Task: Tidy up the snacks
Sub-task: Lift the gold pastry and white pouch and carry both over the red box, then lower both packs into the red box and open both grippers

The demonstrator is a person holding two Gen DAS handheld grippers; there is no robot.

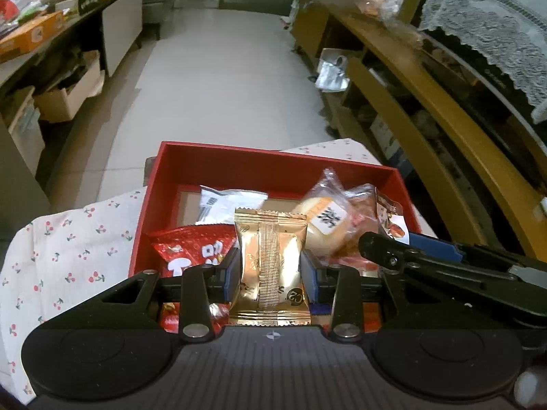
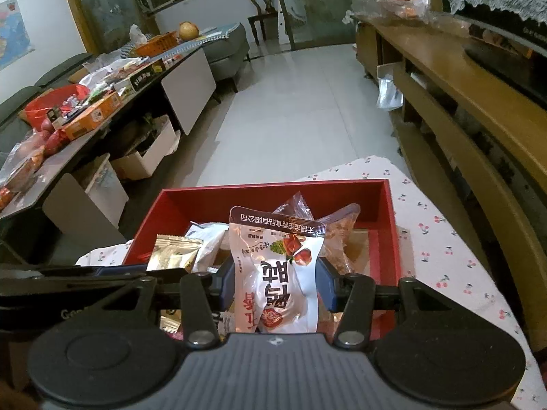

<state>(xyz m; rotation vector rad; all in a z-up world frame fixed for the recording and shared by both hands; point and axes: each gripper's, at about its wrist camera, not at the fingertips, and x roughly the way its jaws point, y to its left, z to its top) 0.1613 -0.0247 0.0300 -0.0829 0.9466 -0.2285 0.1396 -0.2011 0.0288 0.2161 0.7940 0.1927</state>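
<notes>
left gripper (image 1: 270,266): clenched on a gold foil snack packet (image 1: 270,259), held upright over the box
right gripper (image 2: 275,285): gripping a white plastic chestnut pouch (image 2: 277,273), also above the box
red cardboard box (image 1: 273,165): open, on a white cherry-print cloth (image 1: 68,246), with perhaps five other wrapped snacks inside

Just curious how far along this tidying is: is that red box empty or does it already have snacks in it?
Partly filled. The red box already holds several packets, including a red snack bag, with bare floor showing at the back.
</notes>
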